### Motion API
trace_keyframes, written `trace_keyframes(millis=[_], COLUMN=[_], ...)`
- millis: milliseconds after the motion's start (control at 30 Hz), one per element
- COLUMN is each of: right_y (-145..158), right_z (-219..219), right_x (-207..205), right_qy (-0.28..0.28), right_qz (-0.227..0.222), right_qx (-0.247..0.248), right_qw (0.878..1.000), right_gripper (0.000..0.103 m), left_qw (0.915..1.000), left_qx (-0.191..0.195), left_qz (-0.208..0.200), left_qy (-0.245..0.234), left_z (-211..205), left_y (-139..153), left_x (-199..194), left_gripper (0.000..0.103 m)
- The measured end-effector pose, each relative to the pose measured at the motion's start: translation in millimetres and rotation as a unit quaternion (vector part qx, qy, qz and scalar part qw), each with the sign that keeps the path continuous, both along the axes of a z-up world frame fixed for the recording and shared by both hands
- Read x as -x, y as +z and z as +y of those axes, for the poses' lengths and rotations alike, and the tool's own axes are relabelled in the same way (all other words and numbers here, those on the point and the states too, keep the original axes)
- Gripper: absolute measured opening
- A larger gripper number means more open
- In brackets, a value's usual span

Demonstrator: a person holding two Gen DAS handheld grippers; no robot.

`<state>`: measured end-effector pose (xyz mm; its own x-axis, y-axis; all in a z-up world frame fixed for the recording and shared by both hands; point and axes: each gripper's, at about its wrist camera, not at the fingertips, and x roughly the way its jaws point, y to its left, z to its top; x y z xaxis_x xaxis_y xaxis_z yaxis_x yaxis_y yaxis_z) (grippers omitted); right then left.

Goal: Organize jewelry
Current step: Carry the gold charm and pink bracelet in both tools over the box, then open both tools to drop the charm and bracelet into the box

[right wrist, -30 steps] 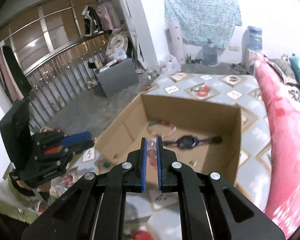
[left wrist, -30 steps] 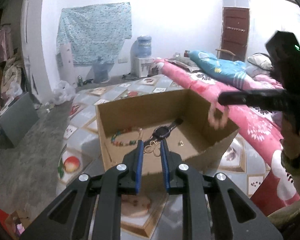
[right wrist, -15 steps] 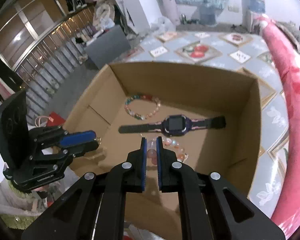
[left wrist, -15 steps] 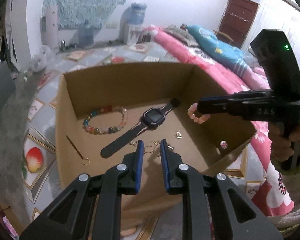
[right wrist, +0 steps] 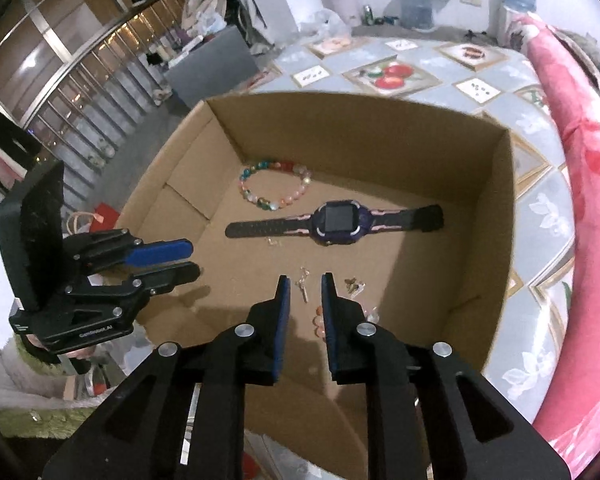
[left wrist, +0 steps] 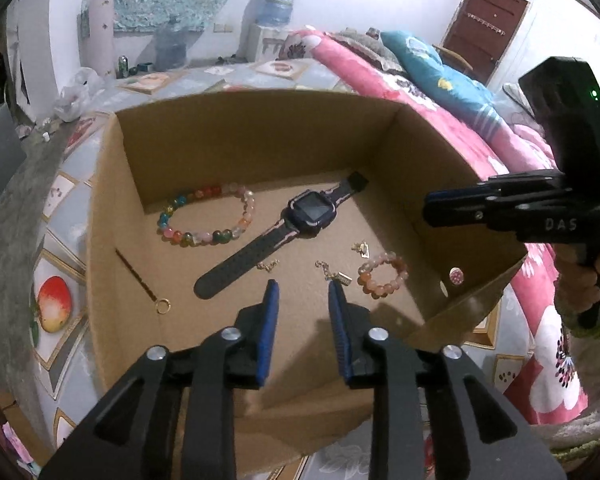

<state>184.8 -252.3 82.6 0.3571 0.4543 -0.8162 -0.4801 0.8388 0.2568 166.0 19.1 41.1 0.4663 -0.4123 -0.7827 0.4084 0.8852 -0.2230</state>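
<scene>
Ahead of my grippers sits a box (left wrist: 256, 140) of matt brown cardboard, its floor slightly rough. Beyond my left gripper's (left wrist: 303, 288) blue ribbed pads, the watch (left wrist: 284, 232) has a glossy screen and dull rubbery strap. The bracelet (left wrist: 206, 216) farther out carries shiny glassy beads. Gripper bodies look matt black plastic with bright metal screws.

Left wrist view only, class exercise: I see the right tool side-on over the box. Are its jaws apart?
Observer: Yes, the right tool is open; its jaws have just been opening, with nothing gripped.
Operator: What lies below it?
Observer: A small gold charm on the box floor shows in the gap.
Operator: And the pink bracelet?
Observer: The pink bracelet is partly hidden behind that tool.
</scene>
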Motion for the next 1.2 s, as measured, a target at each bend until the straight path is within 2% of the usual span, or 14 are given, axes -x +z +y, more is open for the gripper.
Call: trace_keyframes(millis=[67, 133, 167, 233, 300, 400, 467, 567, 700, 733, 800, 933, 1100, 1200], right_y=[7.7, 19.0, 24.0, 35.3, 40.2, 26.4, 11.6, -12.0, -32.9, -36.1, -35.5, -33.0, -30.8, -31.1], right_z=[-5.3, -12.9, -16.9, -28.4, -43.3, -58.7, -66.6, -74.6, -68.1, -63.7, -58.4, -49.8, -47.9, -48.2], right_x=[2.4, 8.7, 12.3, 22.5, 33.6, 39.9, 37.6, 33.5, 29.2, 28.6, 30.4, 31.1, 42.1, 50.3], right_qy=[-0.007, -0.023, -0.035, -0.069, -0.117, -0.179, -0.208, -0.231, -0.204, -0.183, -0.179, -0.18, -0.174, -0.172], right_qz=[-0.013, -0.04, -0.056, -0.097, -0.128, -0.134, -0.111, -0.07, -0.02, -0.004, -0.011, -0.016, -0.015, -0.015], right_qx=[-0.007, -0.011, -0.01, -0.009, -0.015, -0.008, -0.01, -0.028, -0.045, -0.067, -0.056, -0.036, -0.042, -0.041], right_qw=[1.0, 0.999, 0.998, 0.993, 0.985, 0.975, 0.972, 0.97, 0.978, 0.981, 0.982, 0.983, 0.984, 0.984], right_gripper=[0.02, 0.028, 0.032, 0.05, 0.06, 0.066, 0.066, 0.066, 0.066, 0.068, 0.068, 0.068, 0.068, 0.068], left_qw=[0.9999, 0.9992, 0.9986, 0.9966, 0.9913, 0.9833, 0.9843, 0.9866, 0.9868, 0.9872, 0.9884, 0.9873, 0.9864, 0.986], left_qx=[0.004, 0.007, 0.009, 0.01, 0.014, 0.02, 0.019, 0.012, 0.021, 0.027, 0.042, 0.021, 0.006, 0.011], left_qz=[-0.015, -0.033, -0.044, -0.067, -0.104, -0.126, -0.089, -0.006, 0.042, 0.047, 0.058, 0.047, 0.036, 0.039], left_qy=[0.007, 0.02, 0.028, 0.047, 0.08, 0.13, 0.151, 0.163, 0.155, 0.15, 0.134, 0.15, 0.161, 0.162], left_z=[4.5, 11.0, 15.2, 24.7, 40.4, 63.7, 73.2, 75.0, 65.6, 61.3, 49.7, 37.3, 40.0, 43.4], left_y=[8.1, 18.7, 24.8, 36.8, 52.0, 59.4, 48.3, 19.5, -3.4, -6.1, -10.5, -7.3, -2.0, 0.9], left_x=[4.5, 8.8, 11.9, 18.0, 27.2, 31.6, 24.2, 11.2, 10.5, 12.0, 14.6, 19.7, 28.2, 36.6], left_gripper=[0.031, 0.038, 0.044, 0.057, 0.077, 0.09, 0.091, 0.091, 0.091, 0.091, 0.092, 0.093, 0.093, 0.093])
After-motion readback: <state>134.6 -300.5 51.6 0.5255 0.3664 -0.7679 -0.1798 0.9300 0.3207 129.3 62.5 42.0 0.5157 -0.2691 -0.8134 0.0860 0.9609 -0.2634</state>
